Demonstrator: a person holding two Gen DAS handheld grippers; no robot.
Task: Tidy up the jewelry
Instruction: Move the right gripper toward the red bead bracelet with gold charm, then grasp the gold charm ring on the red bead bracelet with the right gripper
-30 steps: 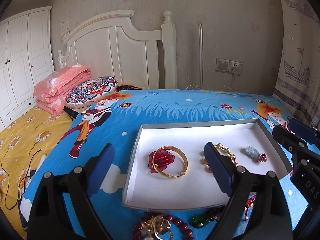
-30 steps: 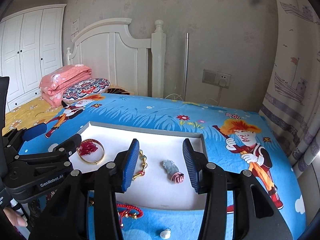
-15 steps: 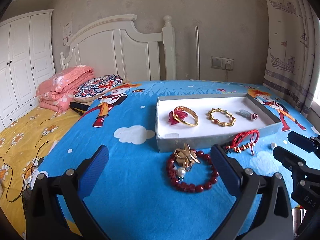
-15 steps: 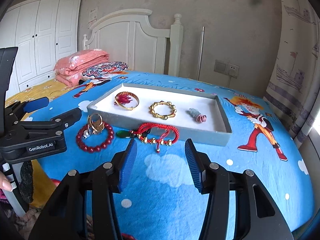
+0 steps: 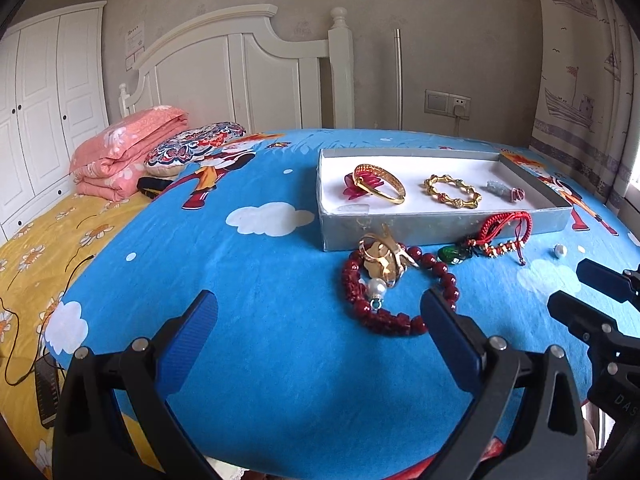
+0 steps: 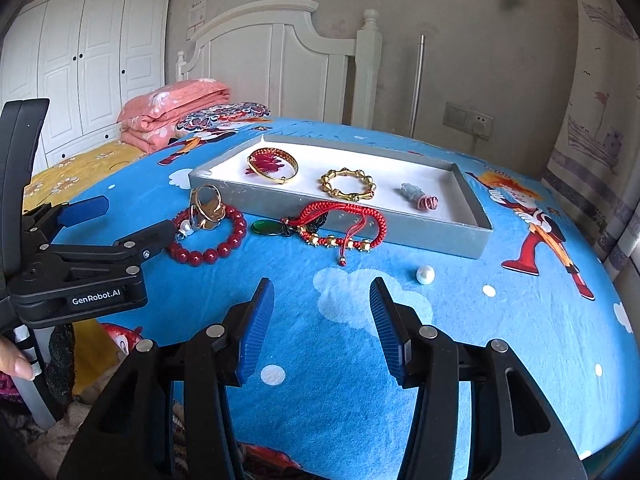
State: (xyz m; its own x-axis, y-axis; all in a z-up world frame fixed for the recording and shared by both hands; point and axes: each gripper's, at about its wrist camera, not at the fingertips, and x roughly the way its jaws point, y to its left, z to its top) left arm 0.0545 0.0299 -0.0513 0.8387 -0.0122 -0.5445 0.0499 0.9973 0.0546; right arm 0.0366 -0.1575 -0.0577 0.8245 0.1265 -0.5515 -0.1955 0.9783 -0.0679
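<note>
Bedroom light falls on a bed (image 5: 280, 360) dressed in a blue cartoon sheet, and the jewelry sits on it near the foot edge. Sorted pieces lie spaced apart inside the shallow grey tray (image 6: 424, 232), apparently so each stays separate: a gold bangle (image 6: 273, 165) over a red flower brooch (image 5: 357, 184), a gold beaded bracelet (image 6: 348, 184), and a small grey-and-pink charm (image 6: 418, 196). Unsorted pieces cluster just in front of the tray's near wall: a red bead bracelet (image 6: 212, 242) with a gold clip (image 5: 383, 261) and small pearl drop resting on it, a green pendant (image 6: 266, 227), a red woven cord bracelet (image 6: 344, 222) with gold beads, and a loose pearl (image 6: 425, 275) lying apart to the right. These look like the remaining work.

Left tool (image 5: 318, 320) hangs short of the bead bracelet, jaws wide apart and empty. Right tool (image 6: 322, 320) hovers over bare sheet below the cord bracelet, also spread and holding nothing.

Behind stand a white headboard (image 5: 240, 76), folded pink quilt (image 5: 124, 152) and wardrobe (image 6: 88, 60).
</note>
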